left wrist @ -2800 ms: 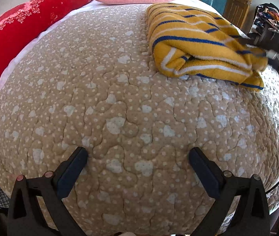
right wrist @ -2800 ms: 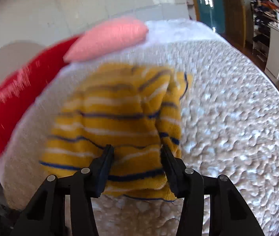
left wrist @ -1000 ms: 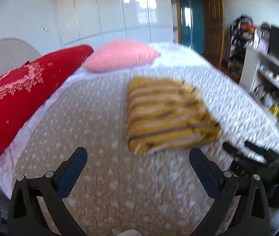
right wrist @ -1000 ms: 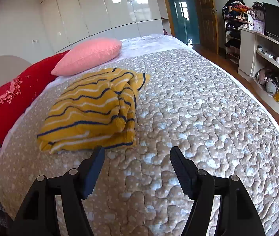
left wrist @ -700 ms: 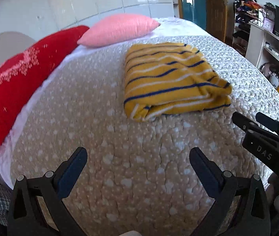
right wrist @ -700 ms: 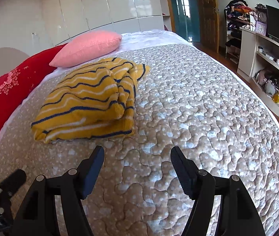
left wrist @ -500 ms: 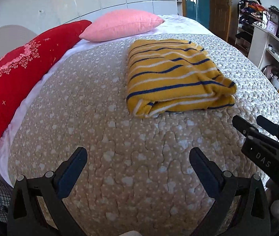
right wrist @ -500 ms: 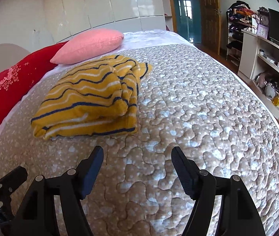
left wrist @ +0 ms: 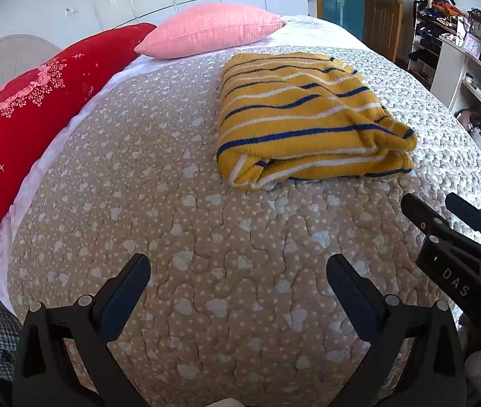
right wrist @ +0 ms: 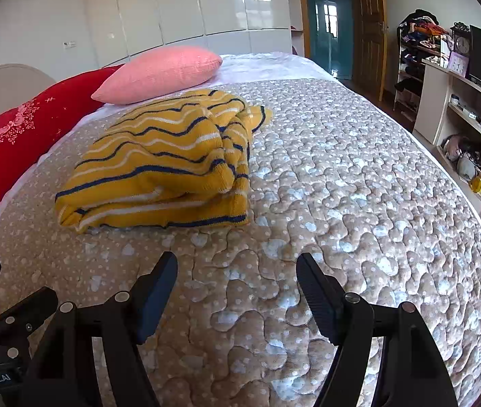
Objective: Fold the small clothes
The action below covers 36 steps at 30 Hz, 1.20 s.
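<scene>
Your right gripper (right wrist: 237, 271) no longer has the yellow striped sweater (right wrist: 165, 166) between its pads — a few seconds back the knit sat in its jaws, and now it lies folded on the beige quilt (right wrist: 342, 203), near the pink pillow (right wrist: 159, 73) and apart from both tools. The right jaws stand wide with only quilt showing between them. Your left gripper (left wrist: 238, 271) is spread just as wide and empty; in the last second its view has tipped down from the room toward the bedspread.

Sweater state: a compact rectangle, layers stacked, folded edge toward you. Seen from the right wrist, the top layer bunches on the side away from the red pillow (right wrist: 19, 135) and a corner pokes out toward the head of the bed. Whether that is a loose sleeve or just a thick hem, the fisheye curve makes hard to say.

Reading: with both tools released and drawn back near the bed's edge, this fold looks finished — either tidy that bunched side or move on. No other garment shows on the quilt.
</scene>
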### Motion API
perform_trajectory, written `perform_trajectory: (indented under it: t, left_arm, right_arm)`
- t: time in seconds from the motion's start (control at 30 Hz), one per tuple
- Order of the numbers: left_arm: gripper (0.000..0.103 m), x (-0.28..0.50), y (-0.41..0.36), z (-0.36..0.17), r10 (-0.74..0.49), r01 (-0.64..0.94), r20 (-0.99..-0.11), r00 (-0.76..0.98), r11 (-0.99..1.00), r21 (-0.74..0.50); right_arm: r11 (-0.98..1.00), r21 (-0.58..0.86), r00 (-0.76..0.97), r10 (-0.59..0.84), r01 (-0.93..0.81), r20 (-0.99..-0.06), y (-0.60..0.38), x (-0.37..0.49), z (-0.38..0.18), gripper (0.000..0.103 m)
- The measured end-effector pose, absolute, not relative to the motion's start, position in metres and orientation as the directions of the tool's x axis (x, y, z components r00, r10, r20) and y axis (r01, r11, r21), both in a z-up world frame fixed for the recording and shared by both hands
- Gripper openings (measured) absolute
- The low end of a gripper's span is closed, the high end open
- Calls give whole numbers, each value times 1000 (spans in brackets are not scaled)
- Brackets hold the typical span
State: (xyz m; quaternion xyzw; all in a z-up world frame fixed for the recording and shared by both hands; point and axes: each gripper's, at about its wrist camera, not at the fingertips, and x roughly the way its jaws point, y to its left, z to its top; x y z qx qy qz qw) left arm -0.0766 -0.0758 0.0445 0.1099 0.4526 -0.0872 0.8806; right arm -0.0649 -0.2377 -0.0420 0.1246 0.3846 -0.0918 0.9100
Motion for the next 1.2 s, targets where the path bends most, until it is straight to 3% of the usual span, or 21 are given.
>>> perform_trajectory:
  t: [1.2]
  left_arm:
    - [103, -70, -65, 38, -94, 240, -828, 552, 969, 50]
  right_arm:
    - [971, 105, 677, -71, 216, -732, -229, -61, -46, 78]
